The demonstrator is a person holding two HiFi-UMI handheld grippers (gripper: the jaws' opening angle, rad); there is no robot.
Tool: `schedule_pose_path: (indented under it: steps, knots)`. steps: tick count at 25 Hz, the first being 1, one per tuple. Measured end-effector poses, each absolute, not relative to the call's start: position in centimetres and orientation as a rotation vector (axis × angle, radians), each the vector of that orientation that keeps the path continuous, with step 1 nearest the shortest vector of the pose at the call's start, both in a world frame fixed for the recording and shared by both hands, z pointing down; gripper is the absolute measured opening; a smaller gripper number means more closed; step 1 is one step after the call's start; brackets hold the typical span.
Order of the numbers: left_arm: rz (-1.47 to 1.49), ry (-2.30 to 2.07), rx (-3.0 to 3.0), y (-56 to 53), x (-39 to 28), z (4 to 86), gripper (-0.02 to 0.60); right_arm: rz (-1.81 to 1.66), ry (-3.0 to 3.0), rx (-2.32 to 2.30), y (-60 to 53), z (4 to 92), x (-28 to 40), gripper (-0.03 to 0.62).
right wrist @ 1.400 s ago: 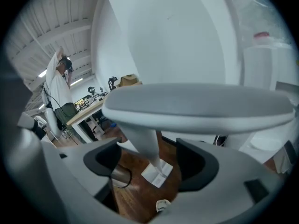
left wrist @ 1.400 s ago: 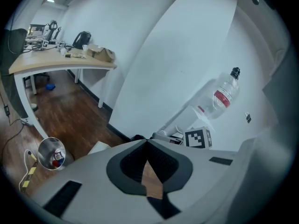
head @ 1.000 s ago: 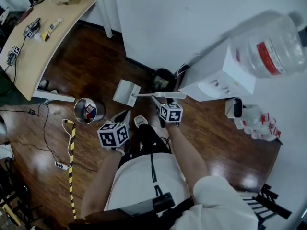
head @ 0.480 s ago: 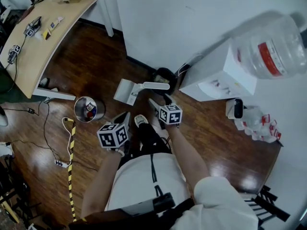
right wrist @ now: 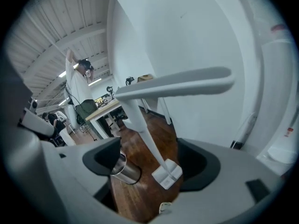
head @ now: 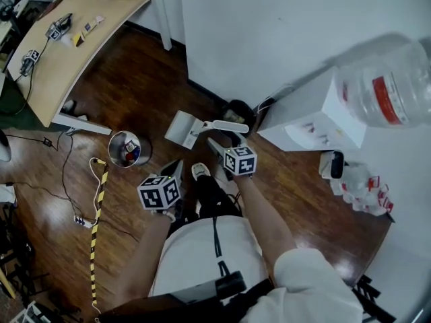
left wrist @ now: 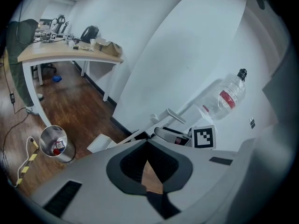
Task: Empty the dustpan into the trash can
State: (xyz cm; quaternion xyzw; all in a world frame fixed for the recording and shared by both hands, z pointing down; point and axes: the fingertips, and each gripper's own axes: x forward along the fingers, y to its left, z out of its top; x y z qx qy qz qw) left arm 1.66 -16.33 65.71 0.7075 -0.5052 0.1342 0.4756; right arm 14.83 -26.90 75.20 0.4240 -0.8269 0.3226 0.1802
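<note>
One white dustpan [head: 180, 128] stands on the wooden floor [head: 135, 86], close to the white wall. Its long handle [right wrist: 177, 85] sticks up on its own. The pan sits between the shiny metal trash can [head: 125, 149] and a black bin [head: 236, 108] by the wall, apart from both. The trash can already has some red and blue bits in it.

The right claw [right wrist: 149, 155] is wide open and grips nothing. The handle shows in the gap between its jaws, but it is farther off and does not touch them. A second ago the top of the handle lay right over this claw's tips. Now there is a little space between them, so I think the dustpan has been let go. I cannot see inside the pan, so I cannot tell if it has been emptied.

The left claw [left wrist: 147, 148] is squeezed closed with nothing in it, low by the person's leg.

Farther away are a tabletop [head: 60, 52] with small things on it and a big water bottle [head: 390, 79].
</note>
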Motion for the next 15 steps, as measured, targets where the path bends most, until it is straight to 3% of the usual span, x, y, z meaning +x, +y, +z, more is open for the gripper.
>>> schedule_pose_path:
  steps: [15]
  knots:
    - [0.288,-1.28,1.692,-16.6,-1.0,65.6,-0.011,0.826,-2.424,1.101,-29.0,72.4,10.6,0.413]
